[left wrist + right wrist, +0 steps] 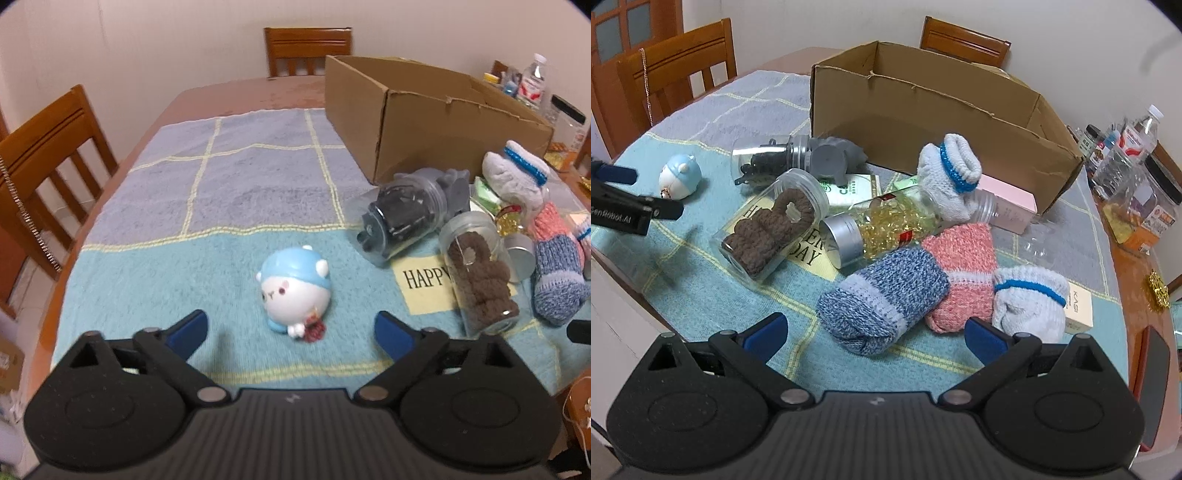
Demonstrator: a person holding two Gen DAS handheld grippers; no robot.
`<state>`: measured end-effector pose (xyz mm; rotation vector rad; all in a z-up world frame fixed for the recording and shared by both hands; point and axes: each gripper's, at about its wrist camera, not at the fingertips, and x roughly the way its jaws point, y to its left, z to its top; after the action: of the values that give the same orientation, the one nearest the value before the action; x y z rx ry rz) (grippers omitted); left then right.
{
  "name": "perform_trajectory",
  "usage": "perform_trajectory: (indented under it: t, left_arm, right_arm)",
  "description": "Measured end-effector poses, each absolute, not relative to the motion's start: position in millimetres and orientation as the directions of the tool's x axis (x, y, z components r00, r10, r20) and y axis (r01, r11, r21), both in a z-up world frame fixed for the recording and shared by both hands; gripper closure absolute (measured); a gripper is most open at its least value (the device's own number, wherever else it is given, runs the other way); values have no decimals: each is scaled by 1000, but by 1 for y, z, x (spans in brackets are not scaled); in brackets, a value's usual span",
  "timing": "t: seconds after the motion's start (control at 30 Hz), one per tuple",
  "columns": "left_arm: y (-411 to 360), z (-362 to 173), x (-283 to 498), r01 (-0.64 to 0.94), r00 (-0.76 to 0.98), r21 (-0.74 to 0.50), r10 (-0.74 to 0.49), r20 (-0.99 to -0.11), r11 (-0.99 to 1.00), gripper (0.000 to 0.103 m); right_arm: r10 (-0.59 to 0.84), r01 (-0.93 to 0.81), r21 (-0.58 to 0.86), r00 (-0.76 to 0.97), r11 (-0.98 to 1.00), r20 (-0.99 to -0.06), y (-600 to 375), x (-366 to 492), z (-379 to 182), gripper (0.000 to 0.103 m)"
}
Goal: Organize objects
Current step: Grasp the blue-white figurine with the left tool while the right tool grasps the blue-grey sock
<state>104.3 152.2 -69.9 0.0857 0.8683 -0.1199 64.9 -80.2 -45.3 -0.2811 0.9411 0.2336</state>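
Note:
A small blue-and-white figurine (293,293) lies on the towel just ahead of my open, empty left gripper (290,330); it also shows in the right wrist view (680,176). My right gripper (875,338) is open and empty, with a blue knitted sock (882,299) right between and ahead of its fingers. Beside it lie a pink sock (960,266) and a white sock (1028,302). Clear jars lie on their sides: one with brown hair ties (772,229), one with yellow capsules (886,225), one with dark clips (399,218). An open cardboard box (923,107) stands behind.
A blue checked towel (229,177) covers the wooden table. Wooden chairs (48,155) stand at the left and far side. Bottles and jars (1126,155) crowd the right edge. A pink box (1012,206) and a white box (1078,306) lie among the socks.

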Motion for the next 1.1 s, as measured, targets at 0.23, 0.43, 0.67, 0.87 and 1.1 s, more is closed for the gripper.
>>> perform_trajectory:
  t: [0.23, 0.43, 0.67, 0.87, 1.1]
  left_arm:
    - [164, -78, 119, 184, 631, -33, -144, -763, 982, 30]
    - [161, -83, 124, 143, 628, -51, -131, -767, 988, 37]
    - [150, -85, 131, 81, 636, -36, -79, -768, 996, 41]
    - [141, -88, 134, 56, 647, -1, -37, -761, 998, 40]
    - [135, -88, 138, 19, 647, 3, -10, -763, 1000, 40]
  right_arm:
    - [45, -358, -186, 548, 915, -835, -69, 65, -48, 0]
    - [81, -472, -213, 529, 856, -844, -69, 71, -45, 0]
    - [152, -611, -218, 494, 761, -856, -84, 90, -48, 0]
    - [212, -702, -212, 465, 680, -860, -89, 105, -56, 0]
    - [248, -766, -249, 468, 593, -848, -85, 106, -64, 5]
